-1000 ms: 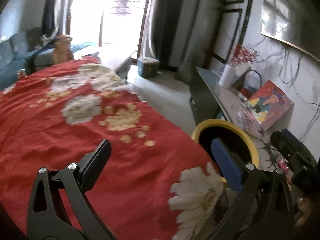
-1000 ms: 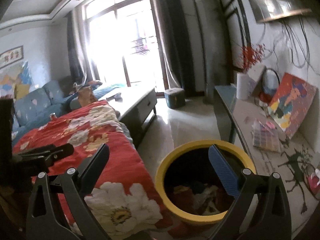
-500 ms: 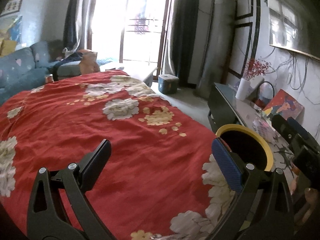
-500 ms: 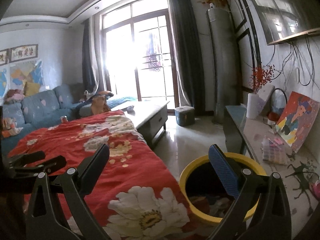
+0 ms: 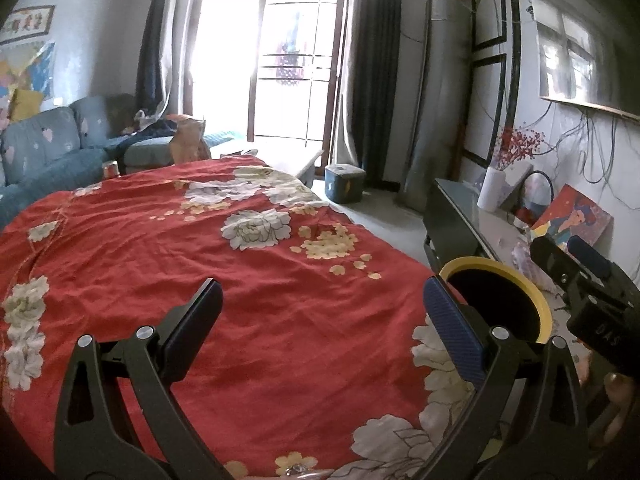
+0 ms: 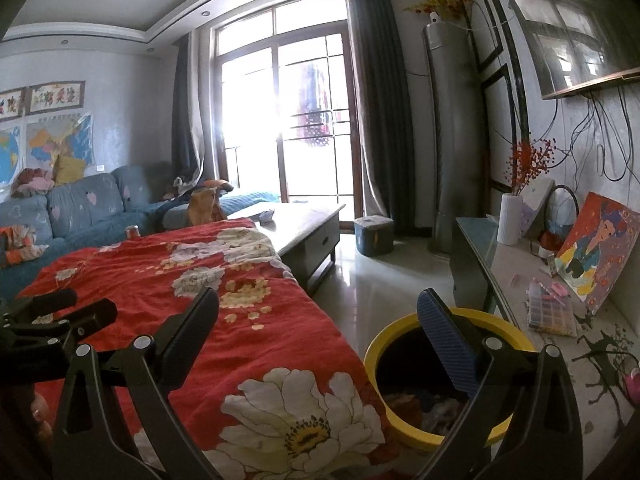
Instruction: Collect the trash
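Left wrist view: we see the left claw (image 5: 320, 304) spread apart and empty above the red floral cloth (image 5: 224, 264) filling the frame's centre. The yellow-rimmed trash bin (image 5: 546, 312) sits at lower right, just beside the cloth's edge.

Right wrist view: we see the right claw (image 6: 318, 312) likewise apart, holding nothing. The bin (image 6: 400, 412), at lower right, contains mixed trash (image 6: 428, 408).
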### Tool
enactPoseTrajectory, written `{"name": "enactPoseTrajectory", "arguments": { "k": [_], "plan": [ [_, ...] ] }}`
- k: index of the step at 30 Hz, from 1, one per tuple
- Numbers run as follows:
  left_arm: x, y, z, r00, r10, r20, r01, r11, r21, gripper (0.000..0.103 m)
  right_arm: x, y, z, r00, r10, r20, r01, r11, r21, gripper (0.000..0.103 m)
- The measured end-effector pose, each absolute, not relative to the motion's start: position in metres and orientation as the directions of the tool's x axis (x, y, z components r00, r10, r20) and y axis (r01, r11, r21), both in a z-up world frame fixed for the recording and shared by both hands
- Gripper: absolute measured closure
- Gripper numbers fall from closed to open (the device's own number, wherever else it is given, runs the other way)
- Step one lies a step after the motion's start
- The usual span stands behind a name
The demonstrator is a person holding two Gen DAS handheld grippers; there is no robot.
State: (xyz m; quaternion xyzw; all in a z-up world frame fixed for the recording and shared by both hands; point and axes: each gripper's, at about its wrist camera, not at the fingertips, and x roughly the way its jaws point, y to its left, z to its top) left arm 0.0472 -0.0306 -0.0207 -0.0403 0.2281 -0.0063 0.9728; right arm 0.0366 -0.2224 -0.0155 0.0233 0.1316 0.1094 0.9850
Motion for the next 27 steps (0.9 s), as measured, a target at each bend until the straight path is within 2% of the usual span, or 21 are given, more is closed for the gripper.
{"name": "enactPoseTrajectory", "arguments": {
  "k": [27],
  "plan": [
    [0.0458, -0.0333, -0.0208, 0.896, -0.035, -0.442, 0.000, 0.997, -0.079, 0.011, 0.0376, -0.2230, -0.0187, 0.941, 0.214, -0.261, -0.199, 0.977, 0.080, 0.006]
  ]
}}
